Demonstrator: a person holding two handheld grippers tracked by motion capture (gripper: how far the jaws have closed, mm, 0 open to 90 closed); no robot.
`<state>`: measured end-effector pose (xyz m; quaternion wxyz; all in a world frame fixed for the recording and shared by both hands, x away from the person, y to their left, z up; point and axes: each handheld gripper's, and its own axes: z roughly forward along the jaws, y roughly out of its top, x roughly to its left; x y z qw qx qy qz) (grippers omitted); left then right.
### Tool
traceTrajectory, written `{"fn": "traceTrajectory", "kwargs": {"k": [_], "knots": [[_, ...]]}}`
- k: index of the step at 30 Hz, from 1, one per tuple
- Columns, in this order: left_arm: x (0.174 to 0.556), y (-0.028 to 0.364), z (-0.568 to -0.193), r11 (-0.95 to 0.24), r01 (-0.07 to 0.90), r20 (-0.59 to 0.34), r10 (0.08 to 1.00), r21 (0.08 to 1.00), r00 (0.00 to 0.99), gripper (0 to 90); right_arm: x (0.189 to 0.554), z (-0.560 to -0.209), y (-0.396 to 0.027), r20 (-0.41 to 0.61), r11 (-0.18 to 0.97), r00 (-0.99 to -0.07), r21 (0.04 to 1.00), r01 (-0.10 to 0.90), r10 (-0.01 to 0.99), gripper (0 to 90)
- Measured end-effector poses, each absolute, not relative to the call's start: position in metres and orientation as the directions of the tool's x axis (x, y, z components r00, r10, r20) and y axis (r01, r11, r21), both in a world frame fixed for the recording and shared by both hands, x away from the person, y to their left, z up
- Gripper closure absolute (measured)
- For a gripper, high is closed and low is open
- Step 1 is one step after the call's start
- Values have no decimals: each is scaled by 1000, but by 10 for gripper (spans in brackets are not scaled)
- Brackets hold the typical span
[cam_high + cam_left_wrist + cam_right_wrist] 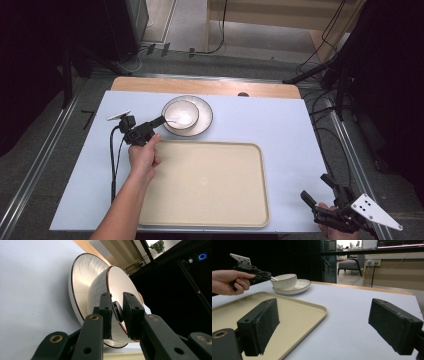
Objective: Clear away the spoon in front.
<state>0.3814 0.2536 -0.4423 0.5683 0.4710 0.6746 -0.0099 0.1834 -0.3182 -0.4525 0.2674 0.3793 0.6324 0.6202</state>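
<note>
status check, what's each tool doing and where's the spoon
Left tool closed on spoon handle in the bowl. Right tool open, idle off the tray. Nothing in the way.

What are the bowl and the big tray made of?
The bowl looks like glazed ceramic: white, shiny, with fine ridges on its side and a thin dark line round the rim. The tray looks like plastic, though that is less sure: plain beige, smooth and dull, with rounded corners and a raised edge.

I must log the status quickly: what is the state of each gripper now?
Left gripper: closed on the spoon handle at the rim of the bowl.
Right gripper: open, holding nothing, beside the tray.
</note>
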Motion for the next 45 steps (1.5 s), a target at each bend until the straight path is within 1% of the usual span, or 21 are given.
{"fn": "traceTrajectory", "kwargs": {"k": [4, 7, 11, 15, 21, 26, 35, 41, 45], "knots": [[381, 254, -443, 558, 648, -780, 620, 519, 91, 801, 183, -452, -318, 134, -60, -569, 987, 148, 811, 100], [382, 255, -443, 566, 649, -791, 604, 509, 95, 826, 183, -453, -318, 133, -57, -570, 987, 148, 811, 100], [381, 254, -442, 567, 644, -803, 583, 514, 127, 855, 184, -453, -318, 133, -57, -569, 987, 149, 811, 100], [380, 253, -440, 561, 636, -791, 598, 530, 132, 861, 183, -453, -318, 132, -56, -569, 987, 149, 811, 100], [376, 253, -435, 533, 607, -750, 640, 590, 168, 865, 183, -453, -319, 134, -59, -567, 987, 149, 813, 100], [374, 254, -431, 535, 579, -743, 639, 615, 199, 866, 184, -453, -319, 132, -57, -568, 987, 149, 812, 100], [367, 251, -417, 495, 532, -684, 689, 687, 241, 866, 183, -453, -318, 135, -58, -567, 987, 152, 812, 100], [357, 250, -408, 457, 479, -623, 731, 749, 279, 866, 183, -453, -319, 132, -55, -569, 987, 151, 812, 100], [350, 248, -402, 446, 429, -594, 739, 786, 318, 866, 183, -453, -319, 135, -58, -567, 987, 151, 813, 100]]}}
